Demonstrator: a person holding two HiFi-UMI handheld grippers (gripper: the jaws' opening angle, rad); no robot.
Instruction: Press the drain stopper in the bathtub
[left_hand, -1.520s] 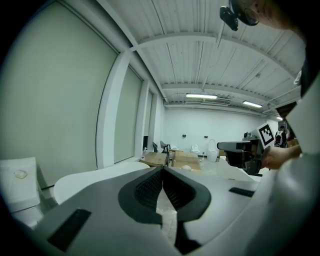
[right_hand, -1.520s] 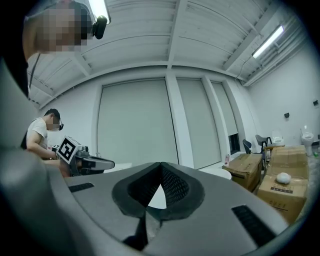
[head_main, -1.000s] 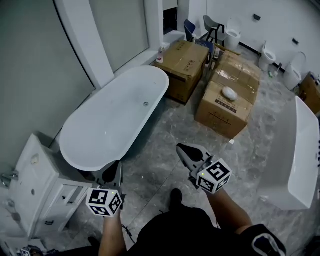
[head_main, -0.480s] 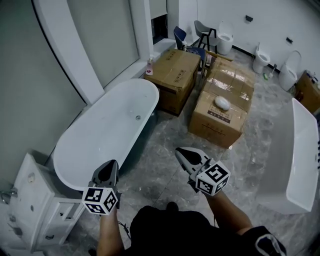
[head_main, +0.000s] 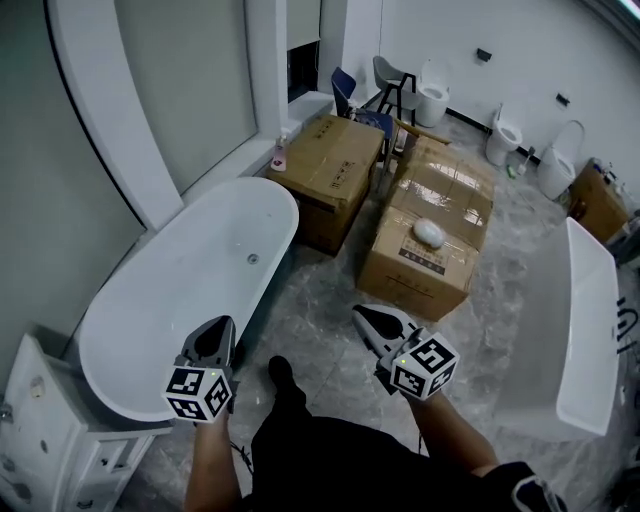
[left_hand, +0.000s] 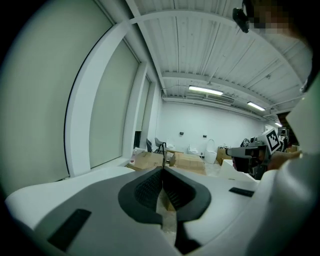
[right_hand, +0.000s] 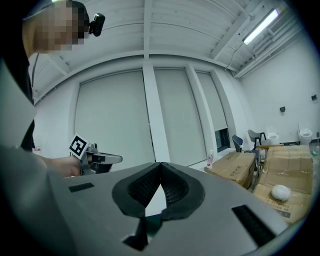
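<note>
A white freestanding bathtub (head_main: 130, 330) stands along the left wall in the head view. Its small round drain stopper (head_main: 252, 259) sits on the tub floor toward the far end. My left gripper (head_main: 212, 332) is held over the tub's near right rim, well short of the stopper, jaws shut and empty. My right gripper (head_main: 368, 316) hovers over the floor to the right of the tub, also shut with nothing in it. The left gripper view has its shut tips (left_hand: 162, 170) aimed across the room; the right gripper view has its shut tips (right_hand: 160, 165) aimed at the wall panels.
Large cardboard boxes (head_main: 425, 235) stand beyond the tub, one bearing a white rounded object (head_main: 429, 233). A second white tub (head_main: 583, 330) lies at the right. A white cabinet (head_main: 35, 430) stands at the near left. Toilets (head_main: 500, 135) and a chair (head_main: 352, 88) line the far wall.
The view has shifted forward and right, so the tub sits lower and further left. My foot has stepped forward beside the tub. Both grippers stay shut.
</note>
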